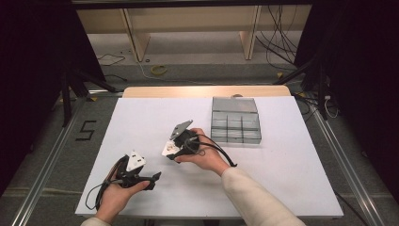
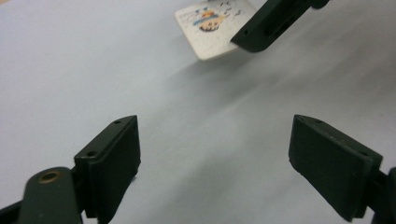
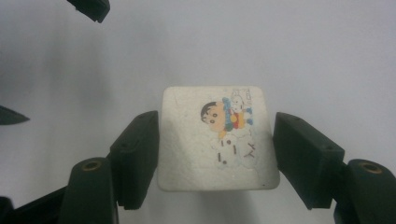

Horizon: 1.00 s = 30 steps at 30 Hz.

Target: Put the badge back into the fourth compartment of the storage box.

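A white foam tile (image 3: 196,158) printed with a cartoon child and dog sits between the jaws of my right gripper (image 3: 217,144), which presses on its two side edges. In the high view the tile (image 1: 167,149) is at mid-table under the right gripper (image 1: 171,151). From the left gripper view the tile (image 2: 212,25) looks lifted slightly, with a shadow beneath it. My left gripper (image 2: 215,135) stands open over the bare white sheet, nothing between its jaws. It lies at the front left (image 1: 154,181), pointing toward the tile.
A clear plastic box (image 1: 235,120) with several compartments stands at the back right of the white sheet (image 1: 282,165). A wooden table edge (image 1: 202,91) runs along the far side. Cables lie on the floor beyond.
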Each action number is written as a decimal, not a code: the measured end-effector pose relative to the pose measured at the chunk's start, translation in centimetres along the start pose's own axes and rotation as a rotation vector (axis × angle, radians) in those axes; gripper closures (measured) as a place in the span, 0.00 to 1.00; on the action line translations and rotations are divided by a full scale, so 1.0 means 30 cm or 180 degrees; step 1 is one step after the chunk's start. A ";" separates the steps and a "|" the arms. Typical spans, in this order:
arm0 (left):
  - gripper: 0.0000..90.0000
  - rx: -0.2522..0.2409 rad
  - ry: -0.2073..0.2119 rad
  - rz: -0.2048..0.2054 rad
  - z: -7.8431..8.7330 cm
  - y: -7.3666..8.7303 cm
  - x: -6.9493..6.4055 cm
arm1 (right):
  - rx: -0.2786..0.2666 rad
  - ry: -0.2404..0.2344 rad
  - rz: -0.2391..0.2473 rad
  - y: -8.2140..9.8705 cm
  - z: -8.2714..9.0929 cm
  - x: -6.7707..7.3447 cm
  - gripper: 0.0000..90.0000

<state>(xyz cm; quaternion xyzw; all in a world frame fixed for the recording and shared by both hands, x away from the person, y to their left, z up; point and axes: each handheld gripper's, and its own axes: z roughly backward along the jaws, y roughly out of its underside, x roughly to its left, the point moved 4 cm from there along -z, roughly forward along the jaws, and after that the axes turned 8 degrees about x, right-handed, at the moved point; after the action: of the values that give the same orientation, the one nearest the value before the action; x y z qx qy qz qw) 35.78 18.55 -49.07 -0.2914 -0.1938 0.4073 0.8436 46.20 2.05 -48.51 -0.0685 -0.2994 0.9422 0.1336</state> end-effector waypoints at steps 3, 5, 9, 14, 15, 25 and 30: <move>0.18 0.0002 -0.0001 -0.0001 0.000 0.000 0.000 | -0.0006 0.0033 -0.0022 0.015 0.026 -0.011 0.38; 0.18 0.0009 -0.0002 -0.0013 0.000 0.000 -0.001 | 0.0000 0.0065 -0.0034 0.026 0.043 -0.017 0.38; 0.18 0.0008 -0.0001 -0.0018 -0.001 -0.001 -0.002 | -0.0017 0.0118 -0.0041 0.042 0.079 -0.030 0.38; 0.18 0.0012 -0.0004 -0.0016 -0.002 0.000 -0.001 | -0.0039 0.0207 -0.0051 0.066 0.127 -0.053 0.38; 0.18 0.0014 -0.0002 -0.0014 -0.003 0.000 -0.002 | -0.0048 0.0227 -0.0082 0.071 0.136 -0.057 0.38; 0.18 0.0021 -0.0007 -0.0015 -0.002 -0.001 -0.002 | -0.0029 0.0389 -0.0122 0.132 0.224 -0.115 0.38; 0.18 0.0022 -0.0005 -0.0018 -0.003 -0.001 -0.002 | -0.0010 0.0448 -0.0189 0.163 0.257 -0.139 0.38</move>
<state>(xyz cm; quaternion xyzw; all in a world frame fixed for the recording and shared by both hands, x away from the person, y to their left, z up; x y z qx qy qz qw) 35.80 18.46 -49.12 -0.2877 -0.1939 0.4058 0.8456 47.55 -7.23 -44.89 -0.1258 -0.2926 0.9303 0.1821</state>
